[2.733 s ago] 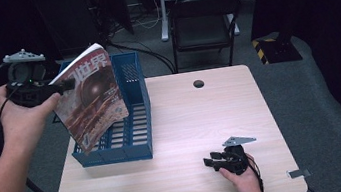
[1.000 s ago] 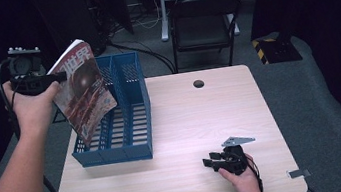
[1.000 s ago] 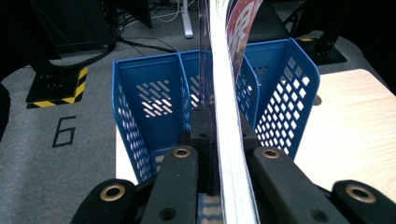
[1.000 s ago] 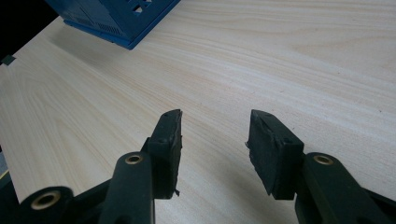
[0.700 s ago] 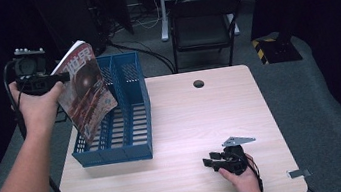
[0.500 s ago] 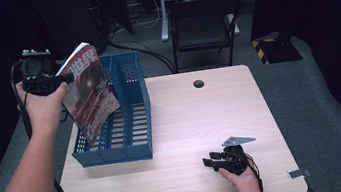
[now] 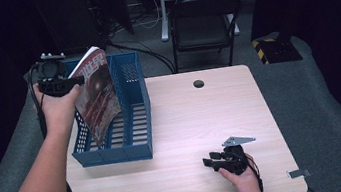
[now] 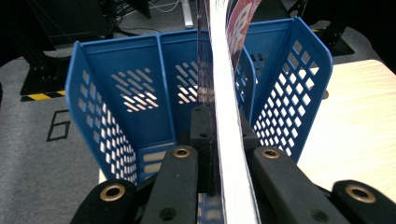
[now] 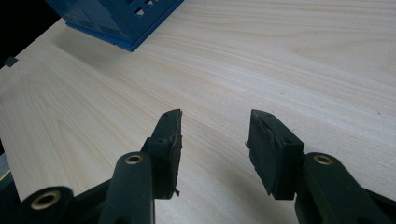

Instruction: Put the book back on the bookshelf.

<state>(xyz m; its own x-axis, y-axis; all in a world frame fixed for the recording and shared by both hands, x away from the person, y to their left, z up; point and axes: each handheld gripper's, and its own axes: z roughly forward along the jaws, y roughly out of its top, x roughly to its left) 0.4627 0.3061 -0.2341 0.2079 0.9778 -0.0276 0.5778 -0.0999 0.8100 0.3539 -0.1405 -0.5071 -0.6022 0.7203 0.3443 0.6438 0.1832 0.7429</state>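
Pale wood table point(image 7: 182, 124), magazine not yet filed.
Your left gripper point(image 7: 58, 81) is clenched on the magazine point(image 7: 100, 98), held upright above the rack point(image 7: 137, 141) at 9 o'clock; lowering it in remains. Your right gripper point(image 7: 218, 161) rests released at 5 o'clock. Which slot you'll hit is hard to tell.

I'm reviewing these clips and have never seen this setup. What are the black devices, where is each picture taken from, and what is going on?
A person holds a two-jaw gripper in each hand. The high view looks down on the table. The left gripper is shut on a magazine, held upright over a blue file rack with its lower edge inside the rack. The left gripper view looks along its jaws, clamped on the magazine's edge, with the rack's compartments behind. The right gripper rests near the table's front edge; the right gripper view shows its jaws open, holding nothing, over bare wood.
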